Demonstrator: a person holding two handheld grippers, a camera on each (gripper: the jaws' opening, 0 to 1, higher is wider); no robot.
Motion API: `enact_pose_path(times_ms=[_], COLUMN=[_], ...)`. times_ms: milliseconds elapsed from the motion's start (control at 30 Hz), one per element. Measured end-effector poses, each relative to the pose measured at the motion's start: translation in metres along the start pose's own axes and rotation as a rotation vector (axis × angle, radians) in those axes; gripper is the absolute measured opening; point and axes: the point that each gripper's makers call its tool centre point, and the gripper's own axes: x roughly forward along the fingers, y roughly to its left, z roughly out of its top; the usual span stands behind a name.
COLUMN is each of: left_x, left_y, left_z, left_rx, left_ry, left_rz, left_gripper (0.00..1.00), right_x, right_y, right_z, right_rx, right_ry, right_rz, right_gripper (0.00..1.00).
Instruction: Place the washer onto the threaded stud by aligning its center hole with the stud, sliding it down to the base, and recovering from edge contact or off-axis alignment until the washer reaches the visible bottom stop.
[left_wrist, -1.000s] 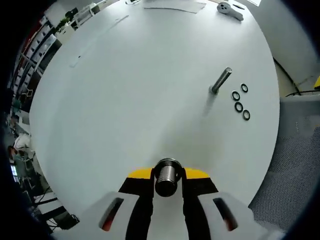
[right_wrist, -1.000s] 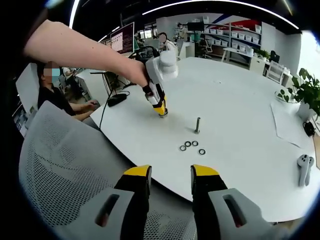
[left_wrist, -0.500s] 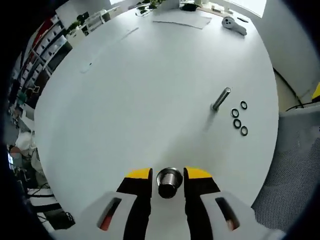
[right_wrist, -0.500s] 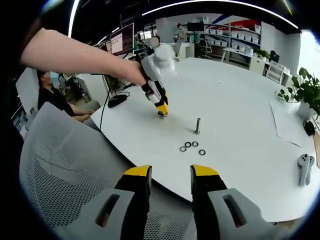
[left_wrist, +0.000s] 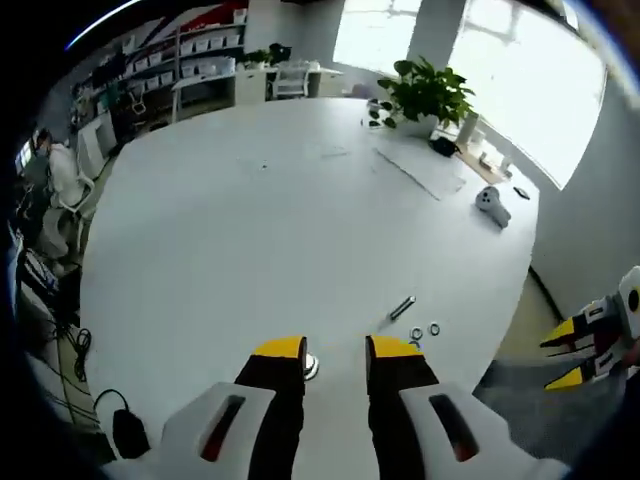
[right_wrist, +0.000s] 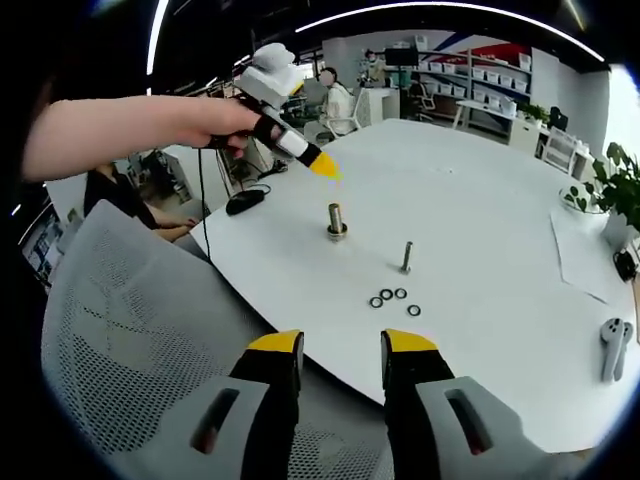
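A: Step in hand?

B: Judging by the layout, the fetch, before any threading. No washer picked up yet. Starting at the left: left gripper (right_wrist: 325, 166) held in a hand above the desk's (right_wrist: 480, 180) left side, jaws parted, nothing between them. Below and to its right, a thick threaded stud (right_wrist: 336, 219) standing upright and free on a wider collar, back from the near edge.

A: And further right?

B: A slimmer stud (right_wrist: 407, 256), also upright, well apart from the thick one. Just in front of it, towards the near edge, four washers (right_wrist: 386, 295) lying flat in a loose cluster, not touching either stud. Then the right gripper (right_wrist: 340, 350), low over the mesh chair (right_wrist: 130, 330), off the desk's near edge, jaws spread and empty.

A: Looks of the washers?

B: Small dark rings, thin, centre holes showing pale desk through them. Too small to tell thickness or finish. Probably fiddly to lift off a flat top: little edge to catch.

A: Next move?

B: Likely forward and down with the right gripper onto the nearest ring, pinching across its rim, lifting level, then centring the hole over a stud tip. Cannot tell which stud is meant.
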Motion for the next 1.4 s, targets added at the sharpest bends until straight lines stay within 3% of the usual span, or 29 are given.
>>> enact_pose_path(times_ms=[67,167,400,567,600,667,800,933,1033,1233,1400], left_x=[-0.015,-0.031,-0.069,-0.087,-0.087,-0.096,-0.111,-0.118,-0.127,-0.143,-0.161], left_y=[-0.015,-0.023,-0.035,-0.033,-0.017,-0.026,-0.044,-0.024,-0.031,-0.023,-0.018], left_z=[-0.004,-0.014,-0.014,-0.018,-0.013,-0.016,-0.024,-0.027,-0.032,-0.043,-0.051], left_rx=[-0.049,-0.069,-0.326,-0.302,-0.313,-0.325,-0.271,-0.182,-0.104,-0.062,0.065], left_ry=[-0.041,-0.051,-0.215,-0.252,-0.255,-0.276,-0.311,-0.303,-0.31,-0.32,-0.33], left_rz=[-0.013,-0.01,-0.05,-0.037,-0.046,-0.058,-0.041,0.008,0.026,0.003,0.036], left_gripper=[0.21,0.21,0.22,0.21,0.22,0.22,0.22,0.24,0.24,0.24,0.25], right_x=[0.001,-0.001,-0.001,-0.002,-0.003,-0.002,-0.001,-0.003,-0.003,-0.002,0.0], right_y=[0.001,0.003,0.005,0.005,0.005,0.004,0.002,0.001,-0.001,-0.004,-0.009], right_z=[0.001,0.002,0.004,0.005,0.005,0.005,0.004,0.003,0.001,-0.002,-0.006], right_rx=[0.0,-0.008,-0.01,-0.006,-0.004,-0.003,-0.001,-0.001,0.004,0.007,0.018], right_ry=[-0.005,-0.01,-0.021,-0.025,-0.025,-0.027,-0.021,-0.016,-0.006,0.014,0.026], right_rz=[0.006,0.015,0.024,0.019,0.018,0.015,0.008,-0.002,-0.008,-0.029,-0.046], right_gripper=[0.34,0.34,0.33,0.34,0.34,0.34,0.34,0.34,0.34,0.34,0.34])
